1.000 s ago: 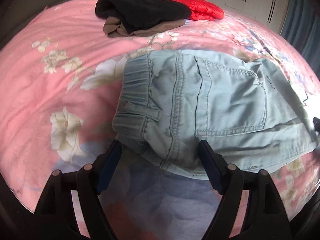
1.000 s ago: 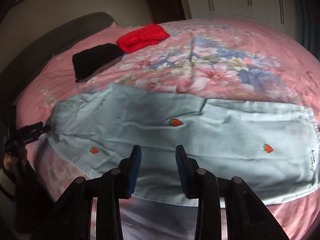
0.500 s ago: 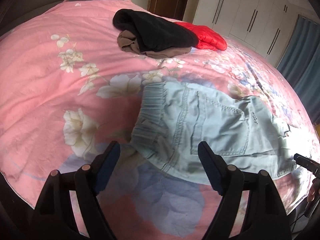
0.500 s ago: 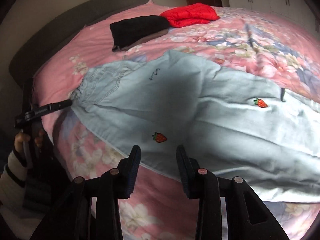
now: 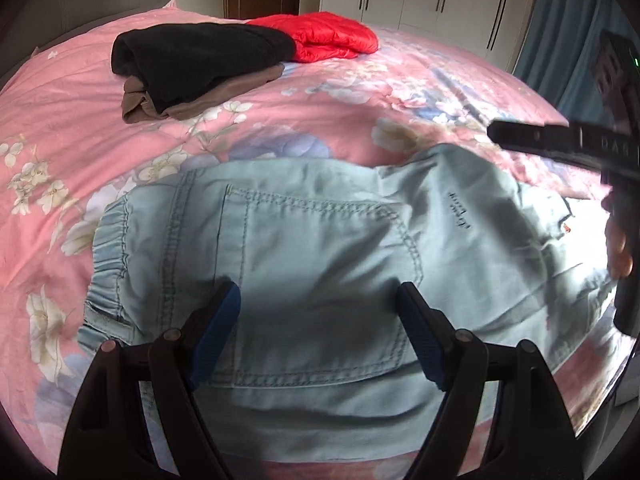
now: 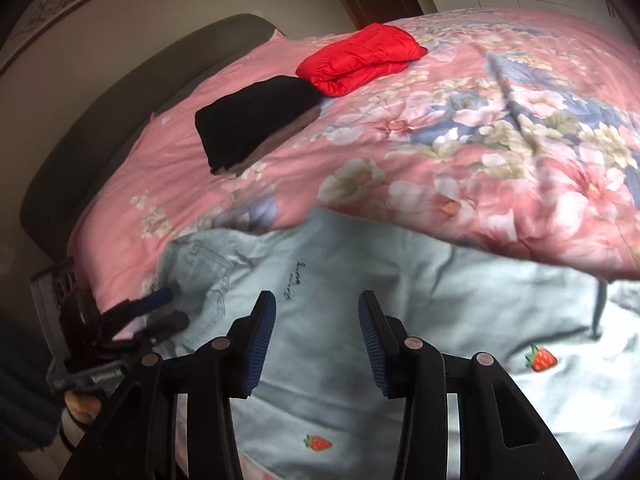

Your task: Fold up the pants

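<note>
The pants point(image 5: 328, 248) are lying flat on the pink bedspread point(image 5: 80, 128), nearer than the black garment point(image 5: 192, 60). Since a moment ago, the left gripper point(image 5: 318, 312) is closing in over the back pocket, the right gripper point(image 6: 316, 332) widening, both spread and empty; a fold grasp seems near.

A wide bed under a pink floral quilt point(image 5: 80, 128) carries everything. Pale blue denim pants with small strawberry patches point(image 5: 328, 248) lie spread flat along its near edge. Beyond the pants, toward the grey padded headboard point(image 6: 120, 120), a folded black garment over a brown one point(image 5: 192, 60) touches a folded red puffer jacket point(image 5: 324, 36).
</note>
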`<state>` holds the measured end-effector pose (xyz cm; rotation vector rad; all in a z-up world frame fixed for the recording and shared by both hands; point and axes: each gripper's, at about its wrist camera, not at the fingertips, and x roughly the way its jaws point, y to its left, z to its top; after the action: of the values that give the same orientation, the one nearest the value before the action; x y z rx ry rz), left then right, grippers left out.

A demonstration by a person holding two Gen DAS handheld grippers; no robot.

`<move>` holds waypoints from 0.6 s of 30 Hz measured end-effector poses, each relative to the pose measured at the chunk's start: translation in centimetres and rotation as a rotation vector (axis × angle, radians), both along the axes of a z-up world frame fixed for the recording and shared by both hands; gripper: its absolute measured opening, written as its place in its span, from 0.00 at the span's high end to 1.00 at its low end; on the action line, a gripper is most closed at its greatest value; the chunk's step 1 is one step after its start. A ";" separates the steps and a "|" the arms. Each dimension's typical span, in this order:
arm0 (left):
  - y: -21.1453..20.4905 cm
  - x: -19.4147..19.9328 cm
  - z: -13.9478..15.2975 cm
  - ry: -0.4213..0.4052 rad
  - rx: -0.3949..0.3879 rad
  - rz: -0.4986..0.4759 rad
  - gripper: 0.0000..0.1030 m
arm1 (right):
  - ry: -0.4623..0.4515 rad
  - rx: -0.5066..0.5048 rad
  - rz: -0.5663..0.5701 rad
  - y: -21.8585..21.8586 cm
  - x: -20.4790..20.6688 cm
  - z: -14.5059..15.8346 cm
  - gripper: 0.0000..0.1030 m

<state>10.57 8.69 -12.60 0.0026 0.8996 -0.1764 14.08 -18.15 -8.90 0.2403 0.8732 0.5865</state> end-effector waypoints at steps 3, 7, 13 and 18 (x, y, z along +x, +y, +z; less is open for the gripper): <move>1.5 -0.1 -0.6 -0.005 -0.061 -0.008 0.20 | -0.096 -0.113 0.023 3.1 3.4 1.4 0.58; 1.6 -0.3 -0.8 -0.022 -0.058 -0.029 0.21 | 0.125 -0.140 0.056 5.1 9.4 -0.7 0.58; 1.4 -0.1 -0.9 -0.023 -0.044 -0.028 0.21 | 0.276 -0.197 0.167 7.7 11.2 -4.1 0.89; 1.4 -0.3 -0.9 -0.023 -0.034 -0.029 0.21 | 0.075 -0.225 -0.005 6.6 10.9 -2.0 0.93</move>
<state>10.29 10.06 -13.52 -0.0139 0.8737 -0.2186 24.99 -11.53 -10.95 0.0603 1.0022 0.4723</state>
